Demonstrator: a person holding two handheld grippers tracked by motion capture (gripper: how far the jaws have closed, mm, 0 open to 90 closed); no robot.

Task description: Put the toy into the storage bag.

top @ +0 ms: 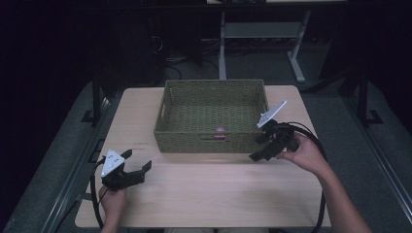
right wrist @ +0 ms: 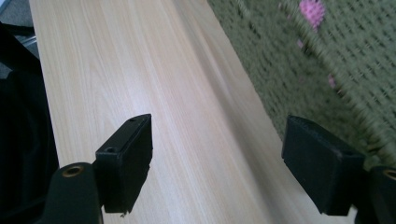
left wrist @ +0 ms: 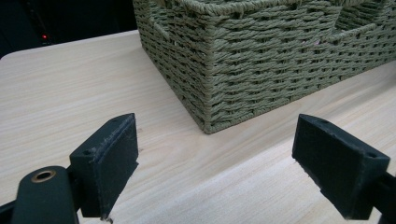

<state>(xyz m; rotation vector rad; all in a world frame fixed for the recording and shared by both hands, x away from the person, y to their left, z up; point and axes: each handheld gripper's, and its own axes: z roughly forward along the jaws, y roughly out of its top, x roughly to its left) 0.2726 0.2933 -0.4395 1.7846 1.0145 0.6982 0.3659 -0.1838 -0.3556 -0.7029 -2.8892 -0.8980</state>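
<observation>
A green woven basket [top: 209, 141] stands at the middle of the far half of the wooden table [top: 209, 194]. Inside it, close to the front wall, lies a small pink object [top: 220, 130]. My right gripper [top: 260, 148] is open beside the basket's front right corner, with nothing between its jaws. In the right gripper view, my gripper [right wrist: 217, 158] looks along the tabletop, with the blurred basket wall [right wrist: 280, 79] on the right and the pink object [right wrist: 312, 10] above it. My left gripper [top: 137, 160] is open over the table's front left, and in its own view [left wrist: 215, 158] faces the basket's corner [left wrist: 210, 84].
Black cables trail from both grippers past the table's edges. Beyond the table, a white desk frame [top: 296, 58] and floor cables [top: 170, 63] stand on the grey floor. Bare wood [top: 218, 184] stretches between the two hands, in front of the basket.
</observation>
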